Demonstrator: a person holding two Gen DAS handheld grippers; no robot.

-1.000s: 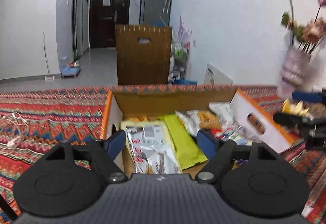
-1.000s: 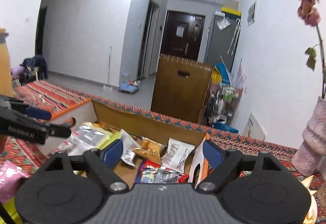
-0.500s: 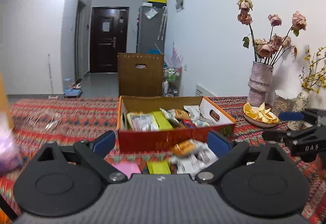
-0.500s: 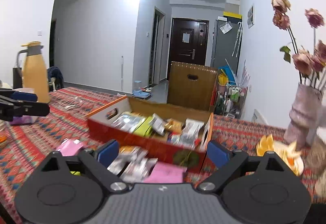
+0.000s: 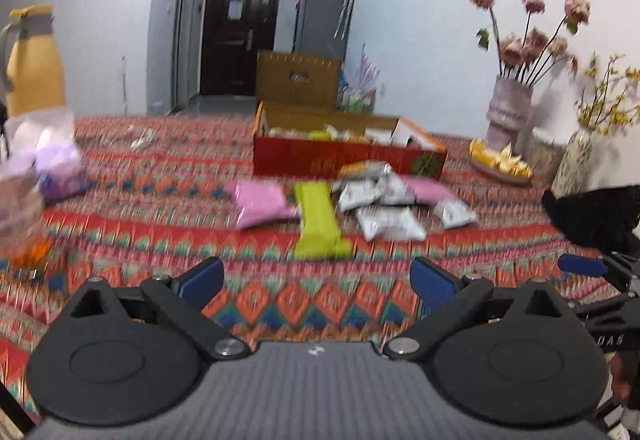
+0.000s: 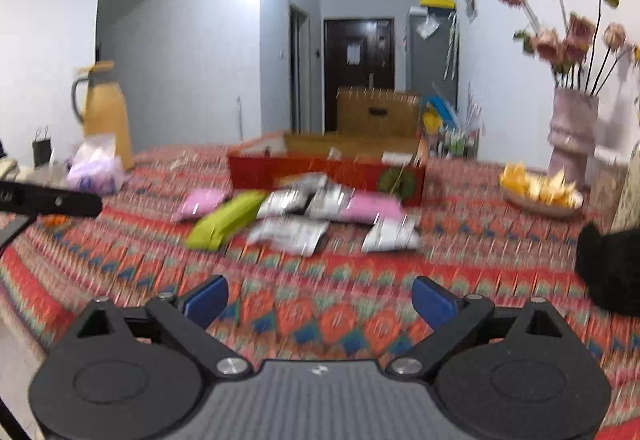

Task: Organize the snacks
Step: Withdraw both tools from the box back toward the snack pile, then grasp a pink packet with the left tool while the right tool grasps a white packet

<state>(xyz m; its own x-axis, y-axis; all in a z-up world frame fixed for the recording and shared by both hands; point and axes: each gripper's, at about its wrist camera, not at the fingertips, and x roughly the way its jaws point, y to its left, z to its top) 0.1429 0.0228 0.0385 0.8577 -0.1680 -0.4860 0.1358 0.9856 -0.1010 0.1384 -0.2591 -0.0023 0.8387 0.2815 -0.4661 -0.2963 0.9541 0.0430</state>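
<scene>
A red cardboard box (image 5: 344, 157) (image 6: 320, 169) holding several snack packets stands at mid-table. In front of it lie loose snacks: a green packet (image 5: 318, 224) (image 6: 224, 220), a pink packet (image 5: 260, 203) (image 6: 198, 201), a second pink packet (image 6: 370, 205) and several silver packets (image 5: 390, 222) (image 6: 288, 232). My left gripper (image 5: 316, 280) is open and empty, well short of the snacks. My right gripper (image 6: 320, 302) is open and empty, also well back from them. The views are blurred by motion.
The table has a patterned red cloth (image 5: 160, 207). A plate of orange peel (image 5: 500, 163) (image 6: 540, 191), a flower vase (image 5: 508, 111) (image 6: 572, 135) and a black object (image 6: 612, 272) sit right. A yellow jug (image 6: 106, 111) and a plastic bag (image 5: 52, 155) sit left.
Both grippers have pulled back from over the box toward the near table edge. The box now looks farther away and the loose snacks in front of it have come into view.
</scene>
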